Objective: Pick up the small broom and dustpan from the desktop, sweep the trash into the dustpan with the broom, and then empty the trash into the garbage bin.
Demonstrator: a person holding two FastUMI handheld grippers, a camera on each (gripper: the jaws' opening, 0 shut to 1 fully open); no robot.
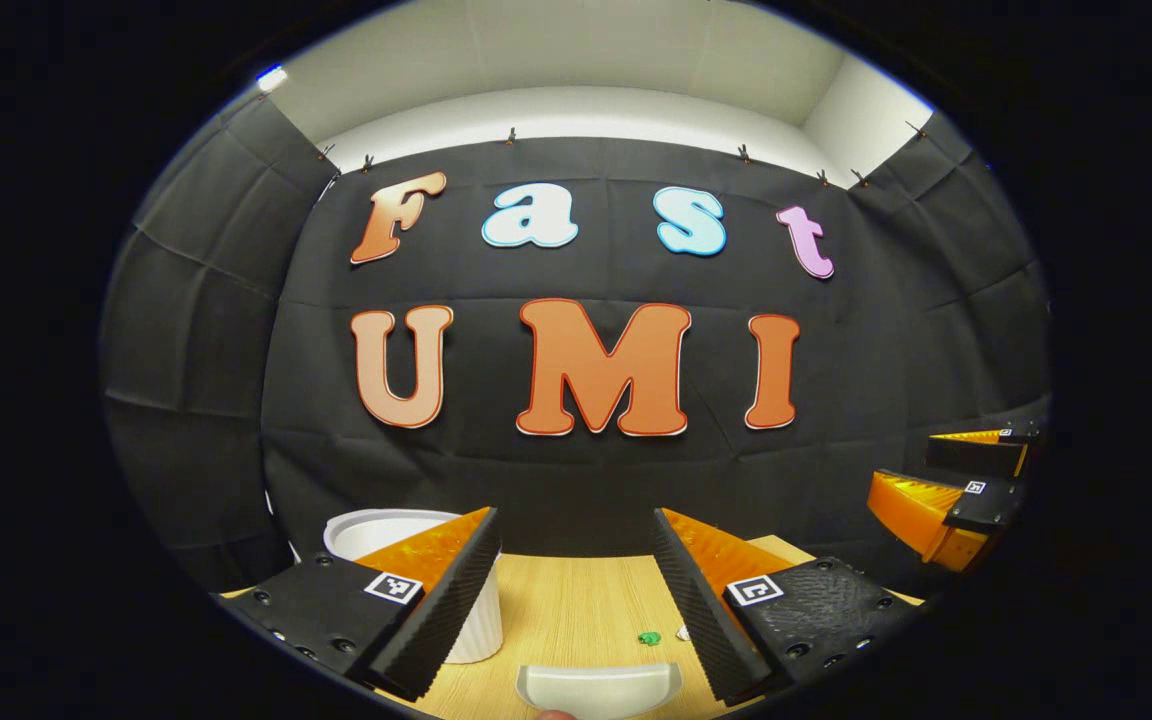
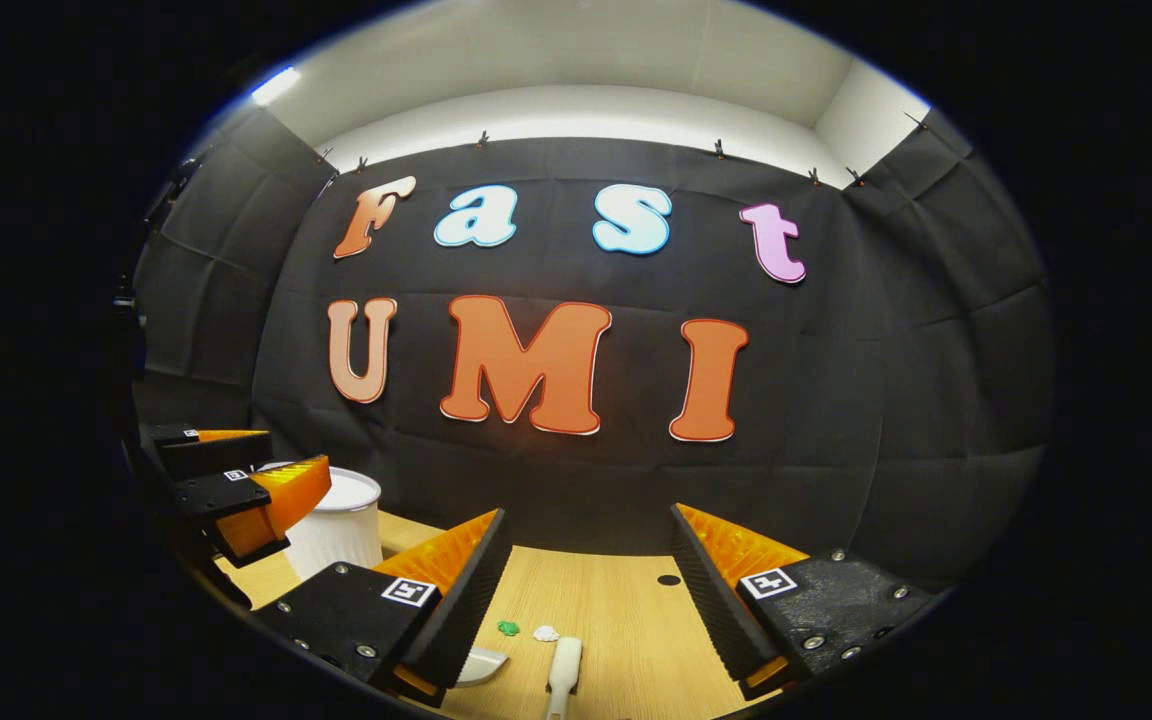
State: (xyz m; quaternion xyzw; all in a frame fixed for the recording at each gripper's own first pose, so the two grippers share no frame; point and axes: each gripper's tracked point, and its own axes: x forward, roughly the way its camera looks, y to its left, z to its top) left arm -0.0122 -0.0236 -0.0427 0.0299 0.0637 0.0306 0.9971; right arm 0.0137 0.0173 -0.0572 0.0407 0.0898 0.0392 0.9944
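Both tools—left tool (image 1: 576,590), right tool (image 2: 591,590)—gape apart above dustpan (image 1: 598,688) and broom (image 2: 564,675); no legible labels.

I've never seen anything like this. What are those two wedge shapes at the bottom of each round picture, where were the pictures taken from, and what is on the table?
The wedges are the two fingers of a hand-held gripper; a person carries one in each hand, and a wide-angle camera rides on each, looking forward along its fingers.

The left gripper view looks out over the left gripper. Its fingers stand apart and hold nothing. Farther off at the right edge is the right gripper.

The right gripper view looks over the right gripper, also open with nothing held; the left gripper shows at the left edge.

On the wooden table stand a white garbage bin, a pale dustpan, a small broom, and two bits of trash: a green scrap and a white scrap. Nothing has been picked up yet.
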